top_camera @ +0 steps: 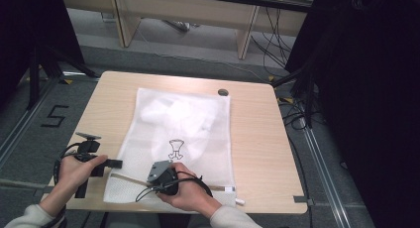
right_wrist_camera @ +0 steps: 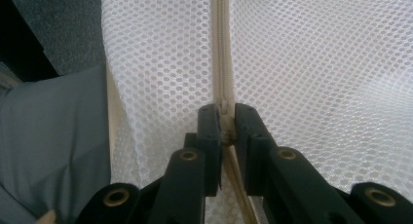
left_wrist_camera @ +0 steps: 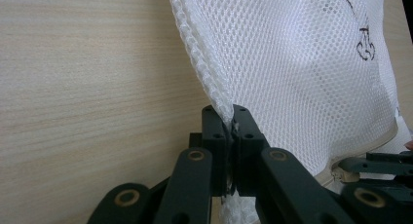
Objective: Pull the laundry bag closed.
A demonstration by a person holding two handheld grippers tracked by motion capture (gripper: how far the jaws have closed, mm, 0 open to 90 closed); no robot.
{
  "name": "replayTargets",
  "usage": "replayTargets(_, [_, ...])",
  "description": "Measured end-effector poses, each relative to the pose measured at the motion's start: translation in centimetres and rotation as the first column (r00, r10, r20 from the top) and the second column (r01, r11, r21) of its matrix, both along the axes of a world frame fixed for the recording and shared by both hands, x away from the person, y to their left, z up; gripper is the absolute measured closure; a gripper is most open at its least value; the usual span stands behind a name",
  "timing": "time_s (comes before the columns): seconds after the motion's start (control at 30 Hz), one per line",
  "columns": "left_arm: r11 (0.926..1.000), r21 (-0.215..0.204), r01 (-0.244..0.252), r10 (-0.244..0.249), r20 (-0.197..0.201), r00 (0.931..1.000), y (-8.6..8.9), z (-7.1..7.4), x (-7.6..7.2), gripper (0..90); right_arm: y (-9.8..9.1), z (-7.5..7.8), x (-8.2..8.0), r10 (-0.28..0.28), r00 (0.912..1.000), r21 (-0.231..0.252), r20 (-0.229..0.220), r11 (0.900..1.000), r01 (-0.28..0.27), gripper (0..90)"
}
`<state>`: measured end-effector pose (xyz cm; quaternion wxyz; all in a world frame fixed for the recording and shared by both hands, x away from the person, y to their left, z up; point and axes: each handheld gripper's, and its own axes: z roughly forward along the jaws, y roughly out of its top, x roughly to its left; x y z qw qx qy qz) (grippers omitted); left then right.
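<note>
While your left tool (left_wrist_camera: 233, 118) pinches the bag's (top_camera: 183, 134) nine-o'clock edge, your right tool (right_wrist_camera: 226, 118) clamps its zipper (right_wrist_camera: 221, 48).

The mesh bag (top_camera: 183, 139) is white cloth netting — open honeycomb weave, soft and matt, thickly ribbed along its edge. Its zipper (right_wrist_camera: 222, 53) is cream, fine-toothed, on woven tape. The table (top_camera: 257, 139) shows pale wood grain, smooth with a dull sheen. The left gripper (left_wrist_camera: 232, 118) and right gripper (right_wrist_camera: 223, 118) are matt black plastic — brassy metal pins at the joints.
</note>
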<state>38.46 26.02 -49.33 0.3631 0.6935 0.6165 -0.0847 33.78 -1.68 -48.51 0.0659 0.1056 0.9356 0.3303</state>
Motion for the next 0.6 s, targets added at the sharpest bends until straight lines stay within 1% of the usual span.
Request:
replayTargets(0.07, [1.0,0.0,-0.001,0.001,0.0,1.0,0.0,-0.01,-0.01,85.8,-0.09,0.03,0.09,0.01,0.9999,-0.002,0.001,0.9999,-0.01,82.5])
replayTargets(0.1, [1.0,-0.001,-0.001,0.001,0.0,1.0,0.01,-0.01,0.0,85.8,-0.15,0.06,0.14,0.011,0.9999,-0.005,0.012,0.9999,-0.011,82.5])
replayTargets(0.3, [1.0,0.002,-0.003,0.003,-0.001,1.0,0.0,-0.02,0.01,85.8,-0.45,0.08,0.2,0.008,1.0,-0.002,0.004,1.0,-0.008,82.5])
replayTargets(0.47, [1.0,0.001,-0.004,0.004,-0.002,1.0,0.01,-0.04,0.01,85.8,-0.53,0.01,0.2,0.006,1.0,-0.006,0.007,1.0,-0.005,82.5])
replayTargets(0.5, [0.9999,-0.008,-0.011,0.011,-0.002,0.9999,-0.05,-0.04,0.01,85.8,-0.54,-0.01,0.21,0.009,0.9999,-0.01,0.011,0.9999,-0.008,82.5])
replayTargets(0.53, [1.0,0.001,-0.005,0.005,-0.001,1.0,0.0,-0.03,0.0,85.8,-0.59,-0.03,0.16,0.004,1.0,-0.009,-0.007,0.9999,-0.004,82.5])
replayTargets(0.57, [1.0,0.001,-0.005,0.005,-0.001,1.0,0.01,-0.02,0.01,85.8,-0.62,-0.01,0.2,0.005,1.0,-0.01,0.002,0.9999,-0.005,82.5])
replayTargets(0.6, [0.9999,-0.009,-0.015,0.015,-0.001,0.9999,-0.07,-0.02,0.01,85.8,-0.64,0.01,0.19,0.004,1.0,-0.012,0.007,0.9999,-0.004,82.5])
